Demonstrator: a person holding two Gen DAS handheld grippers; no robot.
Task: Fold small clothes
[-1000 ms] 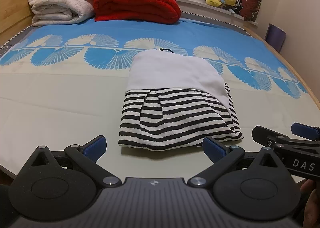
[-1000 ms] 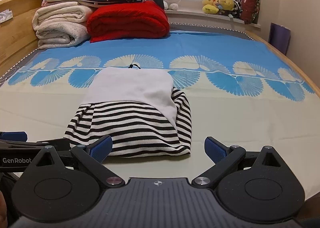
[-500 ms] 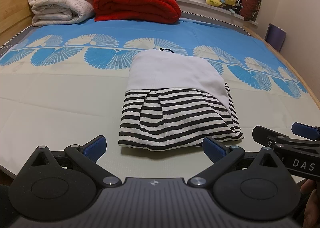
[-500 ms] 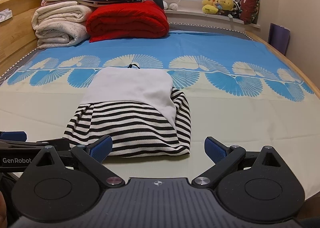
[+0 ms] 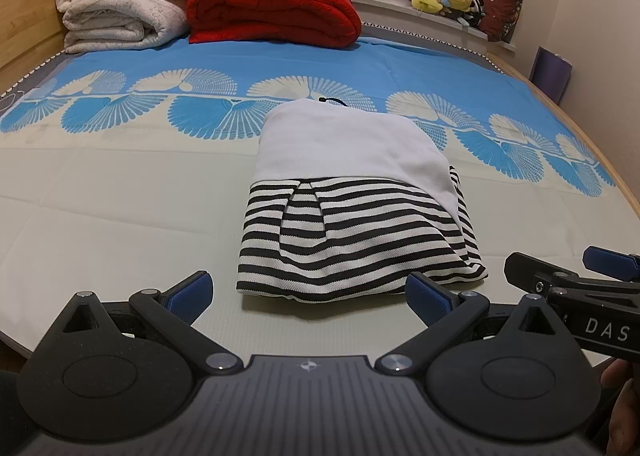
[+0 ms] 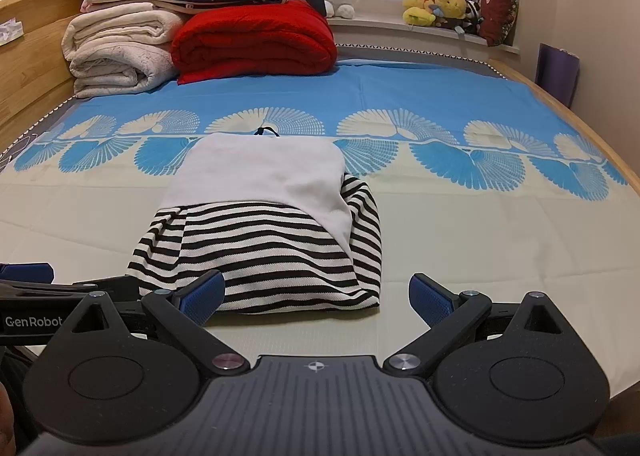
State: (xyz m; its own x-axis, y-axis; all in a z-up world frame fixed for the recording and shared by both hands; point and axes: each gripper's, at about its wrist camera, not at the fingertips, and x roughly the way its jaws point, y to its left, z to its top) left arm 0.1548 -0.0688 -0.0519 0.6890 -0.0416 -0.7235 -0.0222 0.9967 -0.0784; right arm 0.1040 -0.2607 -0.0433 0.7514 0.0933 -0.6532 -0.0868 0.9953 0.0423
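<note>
Nothing has moved since the earlier frames: garment and both grippers sit where they were. I see the folded garment (image 5: pixel 352 212) lying flat on the bed (image 5: pixel 120 216), white top half at 12 o'clock, black-and-white striped half at 6 o'clock, a small dark loop at its far edge. My left gripper (image 5: pixel 308 292) hovers just short of the near hem, jaws spread wide and holding nothing; its right blue pad overlaps the hem's right corner in view, and I cannot tell if they touch. My right gripper (image 6: pixel 316 294) is also spread wide and empty, with the garment toward 11 o'clock in its view. Each gripper shows at the edge of the other's camera. Red quilt (image 6: pixel 256 40) and cream blankets (image 6: pixel 116 52) are stacked at the far end of the bed; plush toys (image 6: pixel 436 8) on the windowsill.
</note>
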